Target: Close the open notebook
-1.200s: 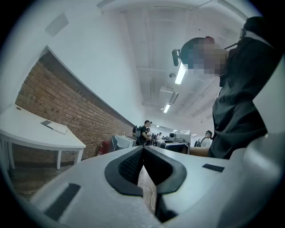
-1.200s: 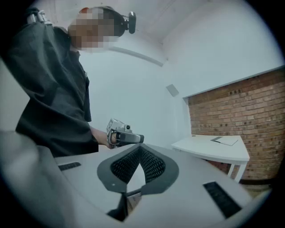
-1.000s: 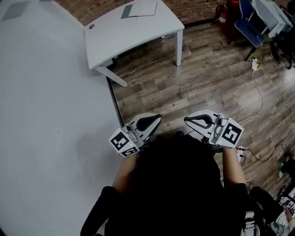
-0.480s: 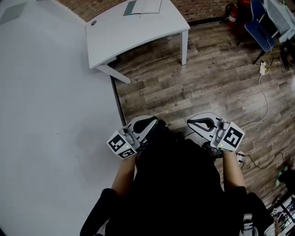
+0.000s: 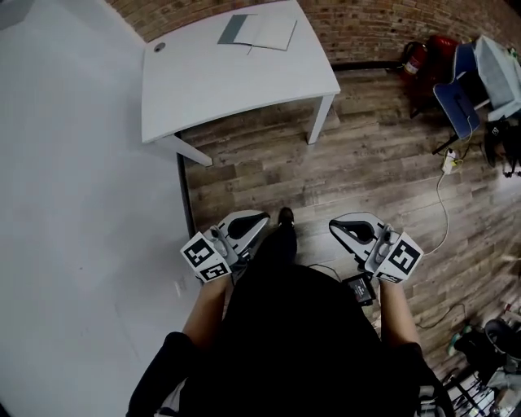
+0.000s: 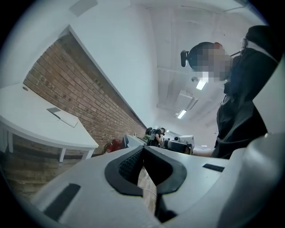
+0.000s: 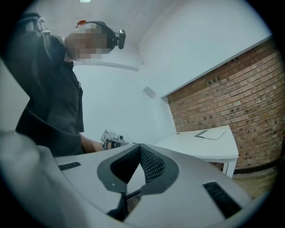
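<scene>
The open notebook (image 5: 256,31) lies flat on the far part of a white table (image 5: 212,81), one page grey and one white. It also shows small in the left gripper view (image 6: 63,116) and the right gripper view (image 7: 211,133). Both grippers are held close to the person's body over the wooden floor, well short of the table. My left gripper (image 5: 260,218) is shut with nothing in it, its jaws meeting at the tip (image 6: 142,149). My right gripper (image 5: 334,225) is likewise shut and empty (image 7: 140,147).
A white wall (image 5: 73,244) runs along the left, a brick wall (image 5: 391,20) along the back. A red fire extinguisher (image 5: 415,55), a blue chair (image 5: 457,106) and a power strip with its cable (image 5: 448,161) are at the right. Wooden floor (image 5: 326,171) lies between me and the table.
The person has moved across the floor with both grippers held before the body. The table and notebook now show more fully at the top of the head view. Both grippers stay shut.
</scene>
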The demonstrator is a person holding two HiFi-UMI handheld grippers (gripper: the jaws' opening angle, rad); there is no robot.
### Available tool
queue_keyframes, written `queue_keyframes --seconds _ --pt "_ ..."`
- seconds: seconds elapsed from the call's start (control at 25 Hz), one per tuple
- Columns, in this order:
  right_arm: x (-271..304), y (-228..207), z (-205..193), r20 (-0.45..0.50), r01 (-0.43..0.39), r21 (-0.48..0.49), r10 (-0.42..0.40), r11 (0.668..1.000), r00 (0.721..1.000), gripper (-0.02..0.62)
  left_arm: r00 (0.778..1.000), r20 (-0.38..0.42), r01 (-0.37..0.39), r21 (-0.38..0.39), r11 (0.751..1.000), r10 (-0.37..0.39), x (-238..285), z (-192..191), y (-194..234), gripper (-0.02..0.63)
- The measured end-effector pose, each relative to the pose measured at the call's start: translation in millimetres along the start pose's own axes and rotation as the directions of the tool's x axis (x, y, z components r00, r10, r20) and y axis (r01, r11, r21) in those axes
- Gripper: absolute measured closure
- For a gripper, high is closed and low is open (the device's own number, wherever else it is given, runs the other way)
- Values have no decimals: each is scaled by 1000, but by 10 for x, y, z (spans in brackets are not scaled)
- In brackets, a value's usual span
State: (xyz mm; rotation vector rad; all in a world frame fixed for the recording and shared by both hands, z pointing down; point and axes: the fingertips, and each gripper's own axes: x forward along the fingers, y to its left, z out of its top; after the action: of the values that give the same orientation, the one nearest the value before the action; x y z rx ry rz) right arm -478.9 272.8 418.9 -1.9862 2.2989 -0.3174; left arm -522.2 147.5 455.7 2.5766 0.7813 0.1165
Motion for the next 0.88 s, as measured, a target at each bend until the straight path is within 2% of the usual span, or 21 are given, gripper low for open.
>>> queue_keyframes --seconds 0.2,0.36,0.44,0.56,0.68,0.8,0.88 --pt "79 -708 346 -17 61 18 -61 998 998 589 999 20 31 -7 999 -31 457 389 625 590" --pt "197 -1212 479 -39 98 19 -97 995 994 589 996 -75 54 43 998 -50 953 380 1116 590" --pt "240 -1352 497 -39 68 25 -67 997 997 589 994 -86 71 37 997 -68 1226 382 1229 590" --pt "220 -1551 467 -29 -13 54 14 998 999 589 995 -57 80 2 997 -79 1611 419 1297 589" --pt "200 -1961 402 -26 -56 85 59 995 998 589 995 -81 65 -21 998 -66 1947 362 1438 589" --pt "166 -2431 435 -21 -122 92 124 988 992 588 993 -112 24 -37 999 -28 2278 317 1648 589" --pt "115 -2757 532 -13 -179 86 181 980 983 588 995 -94 -31 -81 996 23 2531 335 1838 591"
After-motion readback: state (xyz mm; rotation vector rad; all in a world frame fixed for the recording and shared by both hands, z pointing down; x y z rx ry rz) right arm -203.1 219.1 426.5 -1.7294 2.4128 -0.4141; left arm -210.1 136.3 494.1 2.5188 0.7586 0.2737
